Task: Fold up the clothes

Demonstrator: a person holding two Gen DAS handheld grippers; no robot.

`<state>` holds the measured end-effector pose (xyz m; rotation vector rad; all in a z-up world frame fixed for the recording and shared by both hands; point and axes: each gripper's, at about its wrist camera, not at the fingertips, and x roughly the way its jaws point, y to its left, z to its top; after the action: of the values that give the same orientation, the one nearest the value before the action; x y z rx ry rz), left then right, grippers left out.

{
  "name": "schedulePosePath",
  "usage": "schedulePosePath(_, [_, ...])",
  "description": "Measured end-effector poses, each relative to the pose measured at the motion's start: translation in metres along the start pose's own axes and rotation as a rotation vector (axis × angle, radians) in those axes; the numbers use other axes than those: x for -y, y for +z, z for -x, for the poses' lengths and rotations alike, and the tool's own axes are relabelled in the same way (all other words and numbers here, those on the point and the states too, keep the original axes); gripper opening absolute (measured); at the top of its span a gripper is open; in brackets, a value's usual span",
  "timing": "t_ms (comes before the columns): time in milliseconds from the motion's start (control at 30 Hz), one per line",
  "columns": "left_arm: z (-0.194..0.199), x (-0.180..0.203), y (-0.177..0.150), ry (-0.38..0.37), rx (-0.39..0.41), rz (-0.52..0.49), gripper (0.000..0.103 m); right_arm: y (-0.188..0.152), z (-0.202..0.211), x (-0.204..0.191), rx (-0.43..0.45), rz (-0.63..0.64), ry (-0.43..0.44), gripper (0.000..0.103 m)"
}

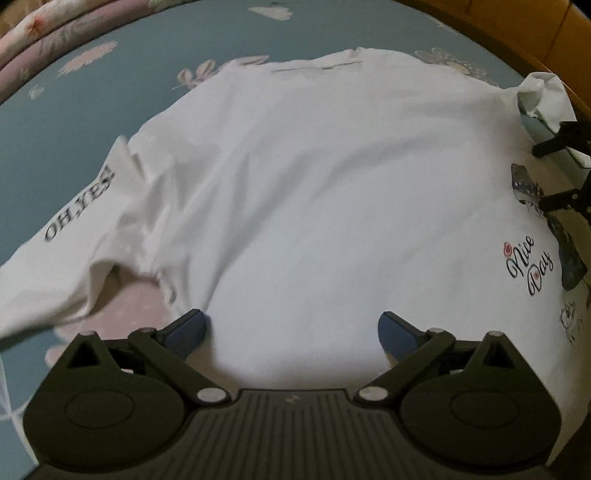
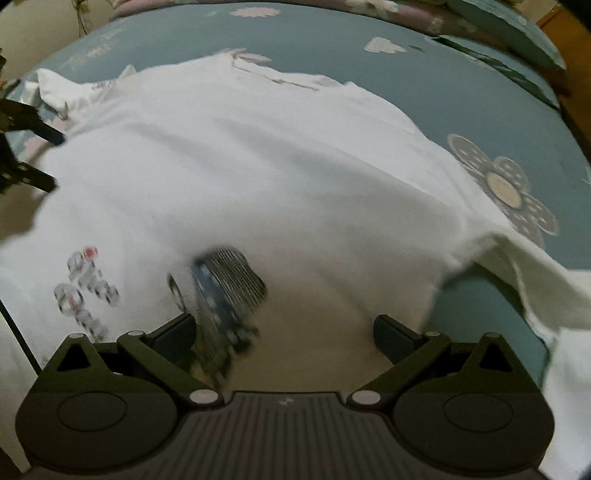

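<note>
White cotton fills most of both views: one T-shirt (image 1: 314, 177) is spread over a blue-grey bedsheet (image 1: 74, 110) printed with pale flowers.

Nearest the left wrist camera, the left gripper (image 1: 293, 326) is seen with its two blue-padded fingers (image 1: 192, 326) spread wide, nothing held between them, the shirt's near edge lying just beyond and under the tips. To its left, one sleeve (image 1: 66, 236) printed "OH,YES" is turned out over the sheet, with a fold lifted above a pink flower. At the right edge, a "Nice Day" print (image 1: 528, 266) and dark printed patches are seen, with the right gripper's black fingers beside them. Farther off, the second sleeve (image 1: 543, 92) is bunched up near a wooden frame (image 1: 517, 33), and a folded floral quilt (image 1: 44, 33) lies at the far left corner.

In the right wrist view, the right gripper (image 2: 284, 330) is likewise held apart and empty over the shirt's near part. A blurred dark striped print (image 2: 229, 284) lies just ahead of its left finger, and blurred lettering (image 2: 85, 288) is seen farther left. On the right, one sleeve (image 2: 535, 280) is draped over the sheet beside one large grey flower (image 2: 502, 184). The left gripper's two dark fingertips (image 2: 44, 136) enter at the left edge. Beyond, the collar area (image 2: 273, 77) is too blurred to be read.
</note>
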<state>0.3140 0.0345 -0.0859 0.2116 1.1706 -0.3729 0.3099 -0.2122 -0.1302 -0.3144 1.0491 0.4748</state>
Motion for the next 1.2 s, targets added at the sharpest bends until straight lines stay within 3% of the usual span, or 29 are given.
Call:
schedulePosePath(33, [0.002,0.001,0.004,0.003,-0.021,0.001,0.097,0.002,0.0,0.0,-0.021,-0.004,-0.002,0.103])
schedulePosePath(100, [0.009,0.001,0.018,0.002,-0.028,0.003,0.077,0.011,-0.001,0.0,-0.074,-0.018,-0.003,0.103])
schedulePosePath(133, [0.014,-0.001,0.027,-0.009,-0.011,0.007,0.074,0.018,0.0,0.001,-0.09,-0.032,0.008,0.103])
schedulePosePath(267, [0.028,-0.017,0.07,-0.017,0.116,-0.003,0.073,0.051,0.019,0.018,-0.012,-0.064,0.037,0.1])
schedulePosePath(333, [0.017,-0.028,0.091,-0.002,0.13,-0.018,0.073,0.075,0.02,0.031,0.022,-0.038,0.016,0.093])
schedulePosePath(467, [-0.006,-0.051,0.133,0.028,0.159,-0.047,0.037,0.124,0.0,0.065,0.05,-0.009,0.013,0.055])
schedulePosePath(600, [-0.029,-0.074,0.176,0.058,0.188,-0.076,0.035,0.169,-0.032,0.099,0.053,0.012,0.04,0.043])
schedulePosePath(700, [-0.038,-0.076,0.183,0.045,0.164,-0.093,0.035,0.185,-0.058,0.113,0.014,0.025,0.085,0.034])
schedulePosePath(1067, [-0.068,-0.08,0.196,-0.02,0.054,-0.155,0.035,0.199,-0.096,0.125,-0.081,0.094,0.177,0.035])
schedulePosePath(1133, [-0.073,-0.08,0.198,-0.031,0.033,-0.166,0.034,0.202,-0.095,0.123,-0.103,0.095,0.194,0.027])
schedulePosePath(1167, [-0.076,-0.081,0.199,-0.037,0.023,-0.172,0.027,0.203,-0.095,0.122,-0.114,0.098,0.21,0.012])
schedulePosePath(1200, [-0.079,-0.081,0.201,-0.043,0.013,-0.177,0.016,0.203,-0.094,0.118,-0.118,0.112,0.208,0.007])
